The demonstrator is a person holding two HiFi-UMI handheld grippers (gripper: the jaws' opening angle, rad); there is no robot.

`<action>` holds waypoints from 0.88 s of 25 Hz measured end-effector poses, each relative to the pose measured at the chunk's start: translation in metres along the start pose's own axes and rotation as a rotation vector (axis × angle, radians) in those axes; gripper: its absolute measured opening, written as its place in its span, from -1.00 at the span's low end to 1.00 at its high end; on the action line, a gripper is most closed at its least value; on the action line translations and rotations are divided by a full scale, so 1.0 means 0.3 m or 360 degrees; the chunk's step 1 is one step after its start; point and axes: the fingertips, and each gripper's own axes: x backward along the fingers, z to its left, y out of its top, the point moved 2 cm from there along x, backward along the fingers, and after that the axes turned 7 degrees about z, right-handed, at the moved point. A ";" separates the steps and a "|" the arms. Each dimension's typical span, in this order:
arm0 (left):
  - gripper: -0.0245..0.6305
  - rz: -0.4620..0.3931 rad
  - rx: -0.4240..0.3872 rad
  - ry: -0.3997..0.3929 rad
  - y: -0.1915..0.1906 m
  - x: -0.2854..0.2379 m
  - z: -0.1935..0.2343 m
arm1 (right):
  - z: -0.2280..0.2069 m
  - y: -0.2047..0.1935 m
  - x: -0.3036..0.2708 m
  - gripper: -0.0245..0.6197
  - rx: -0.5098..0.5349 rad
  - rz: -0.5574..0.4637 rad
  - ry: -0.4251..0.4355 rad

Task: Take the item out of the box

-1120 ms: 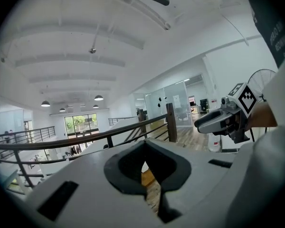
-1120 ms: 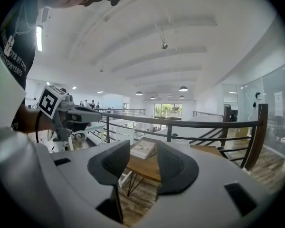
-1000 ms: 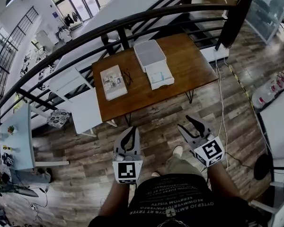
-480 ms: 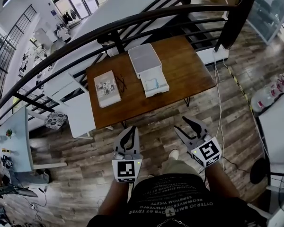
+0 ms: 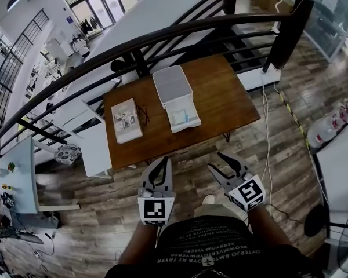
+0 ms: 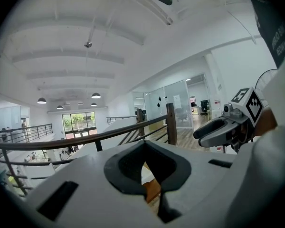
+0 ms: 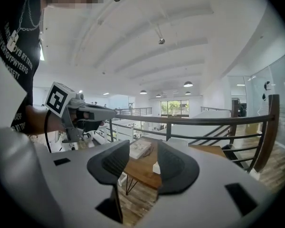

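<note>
The item (image 5: 181, 116) lies inside the open white box (image 5: 186, 127) on the wooden table (image 5: 220, 91), far from both grippers. Only the head view shows the box interior and the book (image 5: 126, 120) to its left. The right gripper view shows the right gripper (image 7: 143, 156) with jaws apart and empty, while the left gripper view shows the left gripper (image 6: 143, 161) with its tips together, holding nothing.

Brown wooden desk (image 5: 226, 94) on thin dark legs, standing on plank floor (image 5: 104, 201). On top: white box (image 5: 173, 86) near the middle, book (image 5: 126, 120) toward the left end, small dark thing (image 5: 143, 114) between them, too small to tell.
</note>
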 end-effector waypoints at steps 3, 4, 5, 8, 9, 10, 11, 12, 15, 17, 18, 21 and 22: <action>-0.91 -0.0017 0.0019 0.0049 0.028 -0.023 -0.016 | -0.041 0.010 0.004 -0.36 0.0023 -0.0010 0.0048; -0.91 -0.0028 0.0029 0.0063 0.038 -0.029 -0.023 | -0.056 0.014 0.007 -0.36 0.0035 -0.0018 0.0059; -0.91 -0.0039 0.0039 0.0075 0.046 -0.034 -0.030 | -0.071 0.018 0.008 -0.36 0.0045 -0.0029 0.0068; -0.91 -0.0041 0.0052 0.0105 0.048 -0.046 -0.049 | -0.108 0.029 0.005 -0.37 0.0059 -0.0059 0.0095; -0.91 -0.0031 0.0048 0.0116 0.040 -0.048 -0.054 | -0.113 0.030 0.004 -0.36 0.0058 -0.0058 0.0104; -0.91 -0.0019 0.0039 0.0129 0.032 -0.049 -0.057 | -0.114 0.029 0.004 -0.36 0.0055 -0.0054 0.0114; -0.91 -0.0009 0.0026 0.0142 0.026 -0.050 -0.059 | -0.114 0.028 0.006 -0.36 0.0053 -0.0051 0.0123; -0.91 -0.0004 0.0016 0.0150 0.023 -0.050 -0.062 | -0.114 0.027 0.007 -0.37 0.0053 -0.0054 0.0132; -0.91 -0.0010 0.0002 0.0136 0.035 -0.055 -0.075 | -0.127 0.023 0.007 -0.37 0.0046 -0.0082 0.0148; -0.91 -0.0018 -0.0006 0.0126 0.048 -0.056 -0.084 | -0.137 0.017 0.004 -0.37 0.0027 -0.0075 0.0147; -0.91 -0.0019 -0.0005 0.0127 0.049 -0.057 -0.084 | -0.139 0.013 -0.001 -0.37 0.0021 -0.0067 0.0148; -0.91 0.0010 0.0005 0.0141 0.018 -0.068 -0.070 | -0.138 0.000 -0.022 -0.37 0.0021 -0.0051 0.0159; -0.91 0.0019 0.0010 0.0142 0.009 -0.074 -0.063 | -0.140 -0.002 -0.030 -0.37 0.0022 -0.0047 0.0160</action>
